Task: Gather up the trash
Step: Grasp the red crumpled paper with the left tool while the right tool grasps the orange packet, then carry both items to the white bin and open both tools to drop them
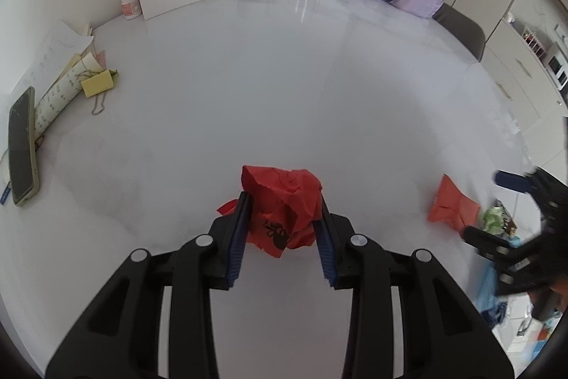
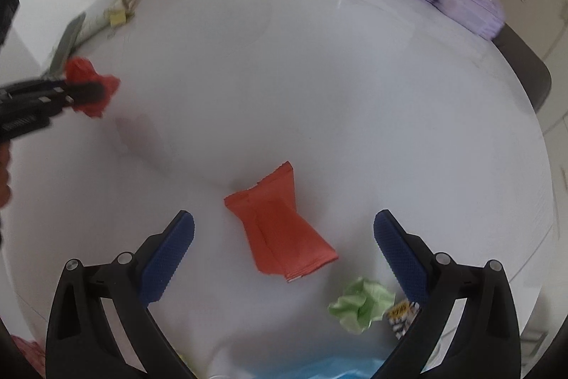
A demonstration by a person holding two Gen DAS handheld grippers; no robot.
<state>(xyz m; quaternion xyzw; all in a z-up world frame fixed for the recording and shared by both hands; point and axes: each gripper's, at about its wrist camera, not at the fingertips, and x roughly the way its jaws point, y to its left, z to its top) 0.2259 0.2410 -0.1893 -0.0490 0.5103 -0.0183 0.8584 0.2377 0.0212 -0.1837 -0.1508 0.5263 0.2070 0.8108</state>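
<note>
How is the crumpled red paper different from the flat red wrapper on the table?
The crumpled red paper is a rough ball; the flat red wrapper keeps a smooth pouch shape with sealed ends. The paper is clamped in the left gripper, while the wrapper lies free on the table, between the open fingers of the right gripper. The paper carries black print; the wrapper looks plain. Both are red trash.
</note>
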